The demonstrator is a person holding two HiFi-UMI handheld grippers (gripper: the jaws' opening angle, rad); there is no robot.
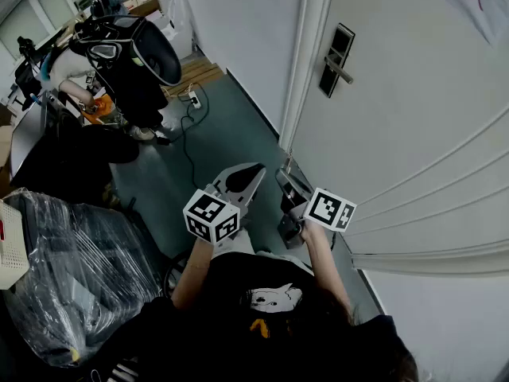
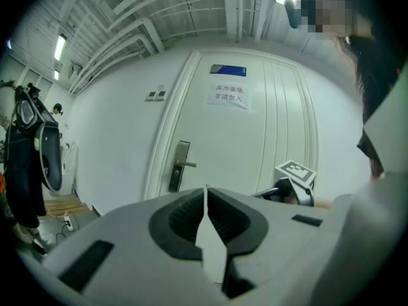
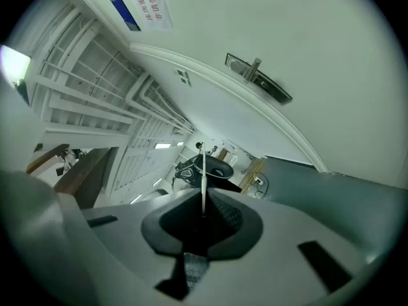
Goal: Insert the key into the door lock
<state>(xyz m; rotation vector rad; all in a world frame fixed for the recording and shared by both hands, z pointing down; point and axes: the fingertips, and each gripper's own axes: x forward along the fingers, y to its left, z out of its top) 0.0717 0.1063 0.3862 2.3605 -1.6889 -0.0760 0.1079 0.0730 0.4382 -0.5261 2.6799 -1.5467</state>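
- Between the right gripper's [image 3: 203, 194] closed jaws a thin silver key [image 3: 203, 167] is pinched edge-on, and its blade sticks out past the jaw tips.
- Ahead of that gripper and up to its right, the door lock [image 3: 258, 77] sits on the white door [image 3: 319, 30]. It is a dark metal plate with a lever handle. The key and the lock are well apart.
- The left gripper [image 2: 205, 190] has its jaws pressed together with nothing between them, leaving only a thin seam.
- Beyond the left gripper's tips and slightly to their left, the lock plate stands upright on the door. A paper notice [image 2: 228, 95] with a small blue sign [image 2: 227, 69] above it hangs higher up, above the tips.
- From the head view, both grippers are held side by side close to the person's chest, with the right one nearer the door. The lock is up ahead of both.
- Off to the left of the left gripper, a dark bag [image 1: 131, 54] hangs, a cable [image 1: 189, 146] trails across the teal floor [image 1: 231, 126], and a plastic-wrapped bundle [image 1: 71, 269] lies nearer.
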